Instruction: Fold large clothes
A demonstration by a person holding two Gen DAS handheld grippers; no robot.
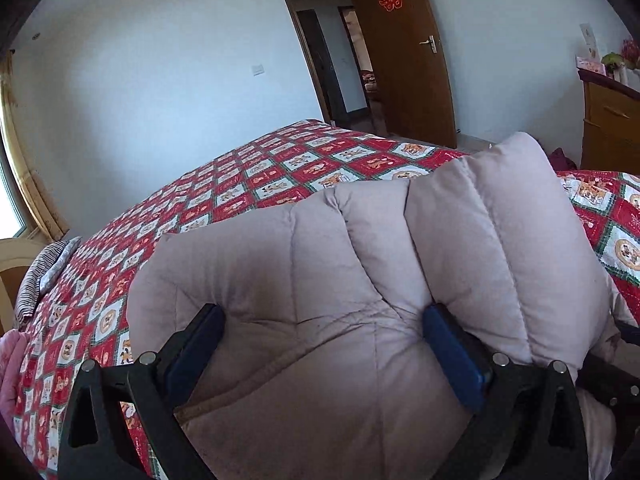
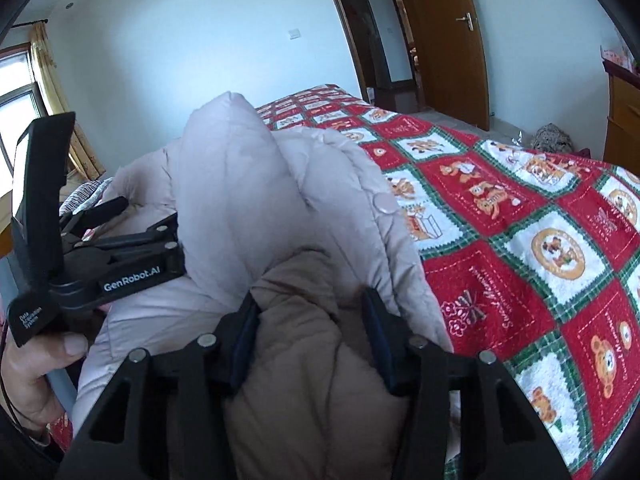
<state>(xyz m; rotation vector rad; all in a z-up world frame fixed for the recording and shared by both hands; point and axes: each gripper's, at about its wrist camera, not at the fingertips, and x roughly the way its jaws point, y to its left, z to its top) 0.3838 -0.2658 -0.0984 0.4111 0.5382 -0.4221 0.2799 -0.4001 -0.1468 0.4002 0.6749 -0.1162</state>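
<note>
Padded coat (image 1: 360,280), pale pink and quilted, lies bunched on the near part of the bed, on the red patchwork bedspread (image 1: 224,200); it rises in a thick mound straight ahead of both my tools, so nothing has to be reached for; my left gripper (image 1: 324,344) stands wide with a fat roll of the quilting filling the gap, both blue pads pressed into the fabric, which I read as a grip on the bulk; my right gripper (image 2: 312,328) is narrower, its jaws set around a browner fold, perhaps the lining (image 2: 304,320), and pinching it; in the right wrist view my left hand (image 2: 36,376) and its tool sit at the left, close beside the right tool, so the two holds lie near each other on the same heap; the coat's long axis I cannot tell, crumpled as it is; most of the bare bedspread stretches far and to the right; my judgement is that the coming move turns on carrying this mound that way and spreading it flat, and neither hand is clearly nearer.
</note>
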